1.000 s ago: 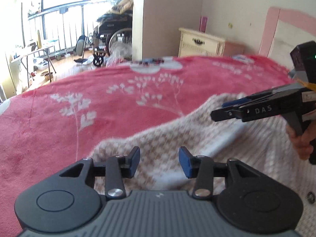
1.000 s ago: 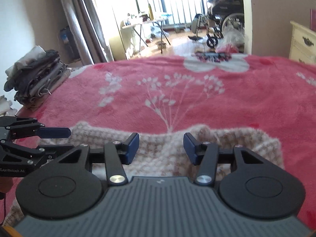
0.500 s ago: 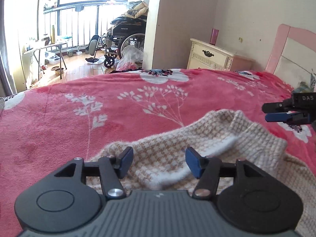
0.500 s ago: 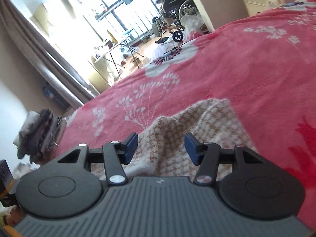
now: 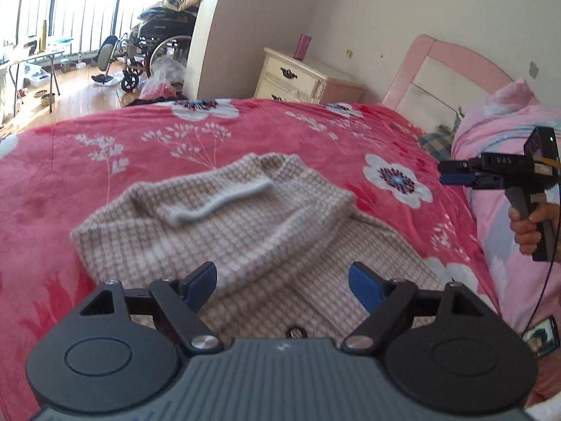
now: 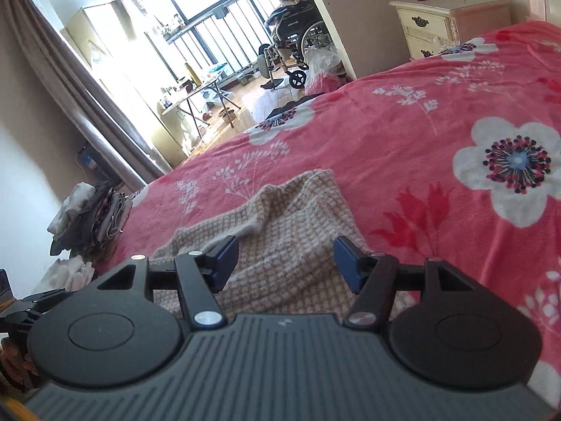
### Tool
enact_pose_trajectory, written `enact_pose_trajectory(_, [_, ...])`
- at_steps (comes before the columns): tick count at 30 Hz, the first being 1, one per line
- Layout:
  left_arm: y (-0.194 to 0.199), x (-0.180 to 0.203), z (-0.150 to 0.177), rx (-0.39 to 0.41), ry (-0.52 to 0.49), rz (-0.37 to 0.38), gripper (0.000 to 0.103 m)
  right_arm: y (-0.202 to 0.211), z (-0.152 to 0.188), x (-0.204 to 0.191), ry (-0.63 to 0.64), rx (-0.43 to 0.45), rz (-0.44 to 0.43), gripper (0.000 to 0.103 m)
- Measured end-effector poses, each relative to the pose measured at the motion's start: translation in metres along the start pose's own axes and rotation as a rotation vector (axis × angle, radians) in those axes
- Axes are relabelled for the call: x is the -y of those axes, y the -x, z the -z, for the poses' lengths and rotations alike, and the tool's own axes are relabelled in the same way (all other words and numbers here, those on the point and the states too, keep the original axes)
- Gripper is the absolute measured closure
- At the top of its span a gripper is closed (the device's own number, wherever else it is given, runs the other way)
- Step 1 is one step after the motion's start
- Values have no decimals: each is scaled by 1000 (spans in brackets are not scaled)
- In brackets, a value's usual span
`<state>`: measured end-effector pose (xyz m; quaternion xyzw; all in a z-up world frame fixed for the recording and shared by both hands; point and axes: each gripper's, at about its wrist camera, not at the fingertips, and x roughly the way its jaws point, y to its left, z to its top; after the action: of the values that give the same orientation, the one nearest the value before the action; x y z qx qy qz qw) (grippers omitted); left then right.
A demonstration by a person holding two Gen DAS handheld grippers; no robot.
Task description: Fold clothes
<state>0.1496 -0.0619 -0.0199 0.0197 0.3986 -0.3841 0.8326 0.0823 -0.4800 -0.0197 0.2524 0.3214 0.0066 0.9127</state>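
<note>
Sweater (image 5: 224, 217), beige-and-white checked knit, lying partly folded on the red floral blanket (image 5: 105, 161) covering the bed, one flap doubled over the rest and a pale ribbed edge curling across the top. Sitting roughly mid-bed, nearer the foot-side edge than the pillows.

Left gripper (image 5: 282, 284) hovering above the near part of the knit, jaws spreading wide and still opening, blue pads (image 5: 201, 280) clear of the fabric, nothing pinched between them. Right gripper (image 6: 285, 263) doing the same over the other side, jaws opening too, pads not pressing on anything, just cloth lying below the gap. Also showing up in the left wrist view off to the right, held by a hand (image 5: 526, 226) in front of a pink pillow (image 5: 505, 129), well apart from the sweater.

Sitting around in the background: cream nightstand (image 5: 298, 80) by the pink headboard (image 5: 448, 70), wheelchair (image 5: 154, 49) out by the bright window, stack of folded clothes (image 6: 91, 214) just off the bed edge near the curtain, small phone-like screen (image 5: 540, 338) lying at the right edge.
</note>
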Motion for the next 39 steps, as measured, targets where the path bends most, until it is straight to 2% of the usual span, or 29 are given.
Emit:
enact_pose_trajectory(5, [6,13,60,-199,128,14,19,13,23,6,2,-47,-14,37])
enact_pose_trajectory(9, [7,17,114,-335,222,20,19,7,45,22,-23,-163,-23,30])
enact_pose_trajectory(13, [5,23,152,-402,304,27,20,-1,73,37,-1,-305,-14,24])
enact_pose_trajectory(17, [-8,38,187,-469,352,74,24,-11,104,58,28,-407,51,23])
enact_pose_trajectory(19, [-12,51,197,-482,342,78,26,-16,116,69,34,-445,85,23])
enact_pose_trajectory(21, [-13,57,202,-479,339,99,28,-17,120,81,31,-431,118,23])
enact_pose_trajectory(27, [-12,76,206,-473,279,135,35,-25,116,116,-56,-394,139,23])
enact_pose_trajectory(31, [-7,80,216,-491,247,109,41,-25,124,133,-106,-423,147,24])
enact_pose_trajectory(36, [16,78,214,-427,181,66,41,-12,123,140,-146,-381,137,25])
enact_pose_trajectory(39, [24,71,214,-400,203,12,41,-11,119,146,-192,-364,120,25])
